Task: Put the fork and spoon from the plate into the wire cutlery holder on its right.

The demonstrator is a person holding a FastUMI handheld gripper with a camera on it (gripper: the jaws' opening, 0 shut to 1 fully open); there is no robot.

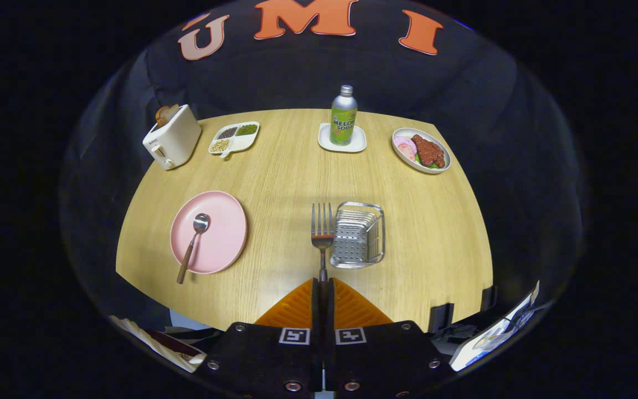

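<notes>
My gripper (pixel 323 282) is shut on the fork (pixel 322 230), whose handle runs between the fingers and whose tines point away from me. The fork hangs above the wooden table, just left of the wire cutlery holder (pixel 359 235), a square metal basket with nothing in it. Off to the left lies the pink plate (pixel 225 221). On it rests the spoon (pixel 194 237), bowl toward the far side, its brown handle sticking out over the plate's near rim.
Along the far side of the table (pixel 280 172) stand a white toaster (pixel 171 137) with bread, a divided dish of beans (pixel 234 138), a soda bottle (pixel 344 116) on a white coaster, and a plate of food (pixel 421 150).
</notes>
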